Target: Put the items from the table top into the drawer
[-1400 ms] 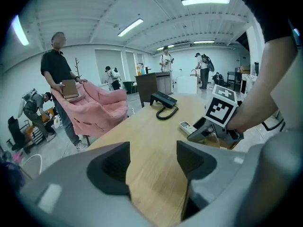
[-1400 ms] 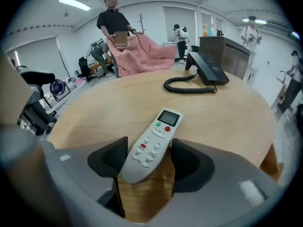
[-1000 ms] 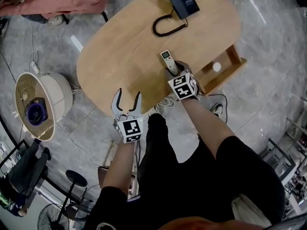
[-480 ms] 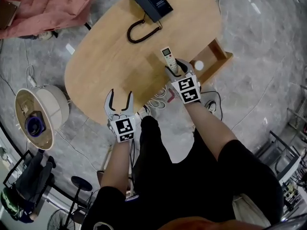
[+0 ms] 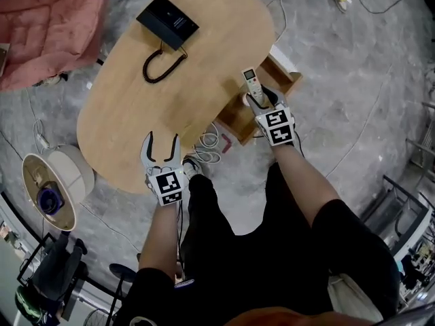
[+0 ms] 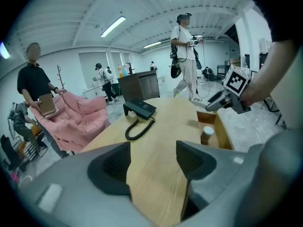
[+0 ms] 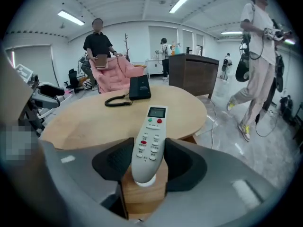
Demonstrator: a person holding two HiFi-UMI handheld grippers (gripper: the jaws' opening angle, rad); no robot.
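My right gripper (image 5: 262, 99) is shut on a white remote control (image 5: 252, 83) and holds it over the open wooden drawer (image 5: 234, 122) at the table's right side. In the right gripper view the remote (image 7: 152, 122) sits between the jaws of that gripper (image 7: 149, 148), above a white round cup (image 7: 142, 181) standing in the drawer (image 7: 142, 195). A black desk phone (image 5: 168, 21) with a coiled cord (image 5: 162, 65) rests on the far part of the oval wooden table (image 5: 136, 114). My left gripper (image 5: 161, 142) hangs open over the table's near edge, nothing between its fingers (image 6: 152, 150).
A pink padded seat (image 5: 41, 26) stands beyond the table's left. A round white appliance (image 5: 51, 182) sits on the floor at left. White cables (image 5: 207, 145) lie under the table. Several people stand in the room, one near the table (image 6: 187, 56). A dark counter (image 7: 191, 72) stands behind.
My right gripper has carried the remote rightward off the table top to above the open drawer. The left gripper has stayed open at the near edge.
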